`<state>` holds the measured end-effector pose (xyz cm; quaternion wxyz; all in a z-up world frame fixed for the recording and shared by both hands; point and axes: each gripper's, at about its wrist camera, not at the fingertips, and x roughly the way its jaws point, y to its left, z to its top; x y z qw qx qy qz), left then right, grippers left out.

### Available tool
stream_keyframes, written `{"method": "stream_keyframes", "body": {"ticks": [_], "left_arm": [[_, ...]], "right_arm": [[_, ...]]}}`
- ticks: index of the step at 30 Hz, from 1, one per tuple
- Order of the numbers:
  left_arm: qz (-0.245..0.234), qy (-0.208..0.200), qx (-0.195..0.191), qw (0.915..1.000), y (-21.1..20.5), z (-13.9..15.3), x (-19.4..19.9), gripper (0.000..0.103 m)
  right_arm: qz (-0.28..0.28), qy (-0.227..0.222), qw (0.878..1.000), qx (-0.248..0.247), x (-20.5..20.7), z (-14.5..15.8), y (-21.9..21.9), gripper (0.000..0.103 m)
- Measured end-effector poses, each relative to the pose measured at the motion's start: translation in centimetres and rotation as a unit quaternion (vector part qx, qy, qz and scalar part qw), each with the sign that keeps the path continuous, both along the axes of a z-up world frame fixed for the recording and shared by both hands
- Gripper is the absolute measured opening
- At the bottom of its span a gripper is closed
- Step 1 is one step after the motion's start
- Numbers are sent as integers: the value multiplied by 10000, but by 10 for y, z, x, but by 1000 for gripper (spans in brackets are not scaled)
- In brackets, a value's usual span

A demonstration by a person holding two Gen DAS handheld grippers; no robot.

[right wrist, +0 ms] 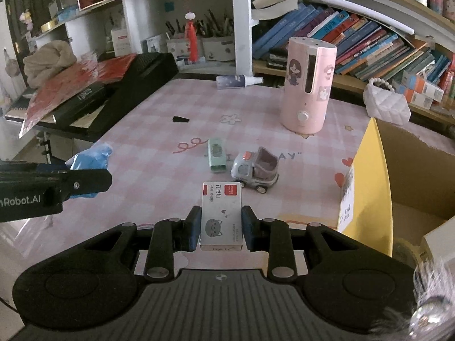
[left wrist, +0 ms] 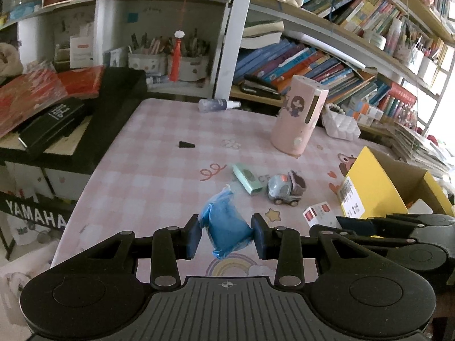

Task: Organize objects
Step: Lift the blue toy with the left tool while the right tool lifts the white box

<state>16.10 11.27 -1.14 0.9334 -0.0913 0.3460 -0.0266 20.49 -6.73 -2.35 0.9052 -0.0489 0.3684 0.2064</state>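
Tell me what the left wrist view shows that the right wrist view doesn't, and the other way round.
Only the left wrist view: the left gripper head-on, pads pinching the blue plastic bag, and the YAMAHA lettering.

Only the right wrist view: the right gripper clamped on the staples box, and the beige cloth bundle in full.

Both: toy truck, green case, pink humidifier, spray bottle, yellow cardboard box.

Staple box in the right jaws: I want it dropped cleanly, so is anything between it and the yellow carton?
Nothing visible does. The staple box is held in the right gripper; the yellow carton stands open just to its right. The toy truck sits farther ahead, off that path.
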Motion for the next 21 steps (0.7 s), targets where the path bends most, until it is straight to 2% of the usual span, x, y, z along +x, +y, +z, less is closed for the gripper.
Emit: {"method": "stream_keyframes", "body": {"ticks": [13, 21], "left_arm": [[-245, -60, -124, 9996, 2, -2, -36, 36], [-261, -150, -100, 9995, 8, 3, -73, 36]], "right_arm": [[-257, -62, 9996, -104, -42, 7, -2, 28], [-250, -78, 9996, -84, -76, 10, 4, 28]]}}
